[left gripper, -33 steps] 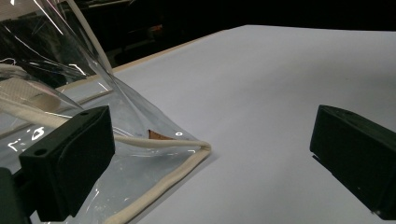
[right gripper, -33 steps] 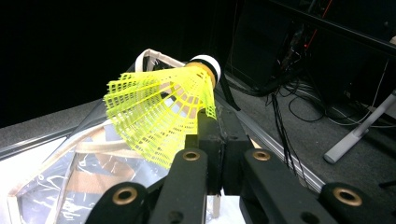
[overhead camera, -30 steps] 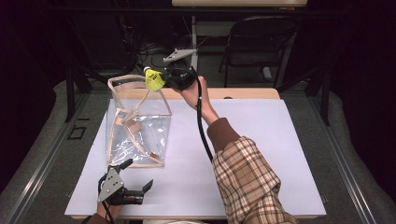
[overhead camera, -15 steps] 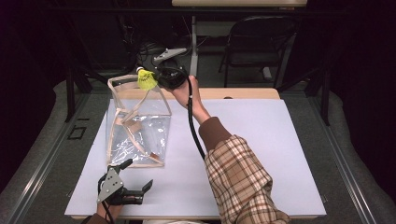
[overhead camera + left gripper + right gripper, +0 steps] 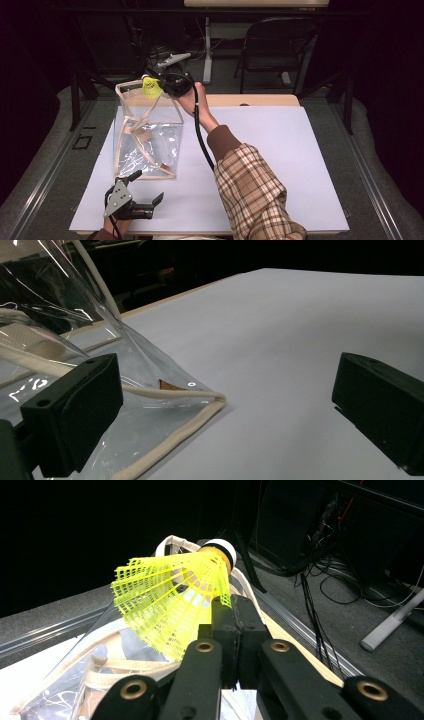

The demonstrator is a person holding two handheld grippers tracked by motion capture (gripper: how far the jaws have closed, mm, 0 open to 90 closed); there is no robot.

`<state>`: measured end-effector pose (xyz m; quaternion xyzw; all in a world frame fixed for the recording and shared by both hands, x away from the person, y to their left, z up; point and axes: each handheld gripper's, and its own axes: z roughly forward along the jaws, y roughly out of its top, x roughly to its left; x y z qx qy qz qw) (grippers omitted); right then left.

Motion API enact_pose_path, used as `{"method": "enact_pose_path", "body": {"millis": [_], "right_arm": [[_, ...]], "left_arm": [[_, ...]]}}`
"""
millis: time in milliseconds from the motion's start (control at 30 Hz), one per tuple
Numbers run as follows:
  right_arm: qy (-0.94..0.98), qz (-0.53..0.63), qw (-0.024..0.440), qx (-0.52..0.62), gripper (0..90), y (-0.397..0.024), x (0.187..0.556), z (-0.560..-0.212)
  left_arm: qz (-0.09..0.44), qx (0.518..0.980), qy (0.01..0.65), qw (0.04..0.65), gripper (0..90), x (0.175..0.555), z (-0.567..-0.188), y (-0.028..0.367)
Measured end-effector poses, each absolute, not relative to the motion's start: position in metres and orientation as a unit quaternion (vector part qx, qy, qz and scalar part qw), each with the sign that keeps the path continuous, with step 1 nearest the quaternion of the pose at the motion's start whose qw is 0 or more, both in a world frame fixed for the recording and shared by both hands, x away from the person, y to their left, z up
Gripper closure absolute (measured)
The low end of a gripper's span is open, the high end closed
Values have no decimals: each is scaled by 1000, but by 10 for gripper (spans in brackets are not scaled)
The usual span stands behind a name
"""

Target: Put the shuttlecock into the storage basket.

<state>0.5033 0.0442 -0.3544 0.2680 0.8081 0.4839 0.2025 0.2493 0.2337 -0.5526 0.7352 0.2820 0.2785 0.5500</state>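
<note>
Carrying the shuttlecock (image 5: 151, 88) leftward, right gripper (image 5: 161, 85) reaches the bag (image 5: 150, 135) rim.

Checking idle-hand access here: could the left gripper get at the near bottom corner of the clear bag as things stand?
Probably yes. The left gripper lies on the table with its jaws open, just in front of the clear bag. Its own view shows the bag's corner close ahead, with nothing between.
</note>
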Motion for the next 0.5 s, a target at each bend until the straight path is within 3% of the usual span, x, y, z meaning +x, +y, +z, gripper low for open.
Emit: {"method": "enact_pose_path", "body": {"millis": [500], "right_arm": [[815, 469, 204, 274, 898, 56, 505, -363]], "left_arm": [[278, 735, 281, 551, 0, 249, -552, 234]]}}
